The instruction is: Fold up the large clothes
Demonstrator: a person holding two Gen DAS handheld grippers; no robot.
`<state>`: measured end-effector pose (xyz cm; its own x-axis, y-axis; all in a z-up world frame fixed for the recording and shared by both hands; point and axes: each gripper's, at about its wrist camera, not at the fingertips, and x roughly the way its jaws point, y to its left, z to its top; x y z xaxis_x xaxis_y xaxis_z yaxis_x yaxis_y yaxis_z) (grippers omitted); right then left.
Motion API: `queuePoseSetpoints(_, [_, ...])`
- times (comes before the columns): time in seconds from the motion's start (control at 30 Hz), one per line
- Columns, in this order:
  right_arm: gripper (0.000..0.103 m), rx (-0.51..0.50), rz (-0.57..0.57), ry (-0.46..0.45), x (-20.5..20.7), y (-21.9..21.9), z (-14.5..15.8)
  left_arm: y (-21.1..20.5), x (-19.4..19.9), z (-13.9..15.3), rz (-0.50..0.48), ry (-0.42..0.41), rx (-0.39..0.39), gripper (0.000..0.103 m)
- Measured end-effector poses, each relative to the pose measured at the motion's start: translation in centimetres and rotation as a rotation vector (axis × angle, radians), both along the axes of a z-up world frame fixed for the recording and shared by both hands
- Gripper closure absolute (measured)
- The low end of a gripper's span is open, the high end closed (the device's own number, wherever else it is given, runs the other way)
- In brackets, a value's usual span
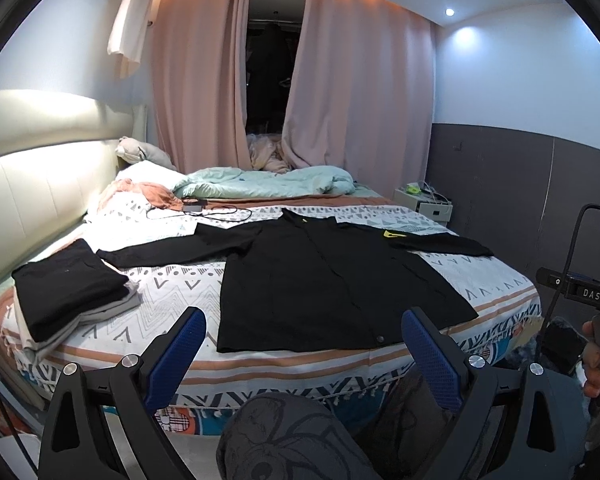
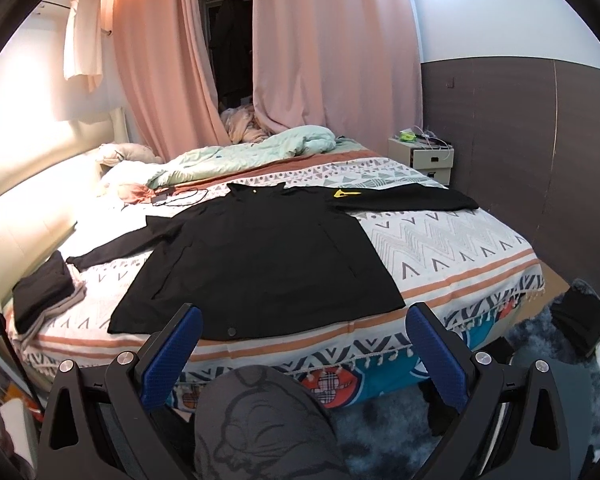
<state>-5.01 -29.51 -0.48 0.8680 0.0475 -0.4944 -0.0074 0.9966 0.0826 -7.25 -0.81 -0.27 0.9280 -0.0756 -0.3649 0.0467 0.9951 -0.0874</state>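
The bed (image 1: pixel 148 292) is viewed by both wrist cameras from off its near edge, low and close, faced toward the far curtains (image 2: pixel 332 52), the left view being set further left, with the spread black jacket (image 1: pixel 320 292) shared centrally.

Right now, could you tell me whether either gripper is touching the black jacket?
Apart. In both wrist views the left gripper and right gripper hang open short of the bed edge, and the jacket lies flat, its hem undisturbed.
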Motion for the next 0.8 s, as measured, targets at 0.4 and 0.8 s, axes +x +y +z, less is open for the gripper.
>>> queuePoseSetpoints(0.4, [0.001, -0.023, -0.029, -0.012, -1.2, 0.0, 0.6, 0.0, -0.4, 0.0, -0.014, 0.003, 0.008, 0.004])
queuePoseSetpoints(0.8, [0.001, -0.035, -0.036, -0.014, -1.2, 0.3, 0.5, 1.3, -0.8, 0.0, -0.003, 0.0, 0.001, 0.004])
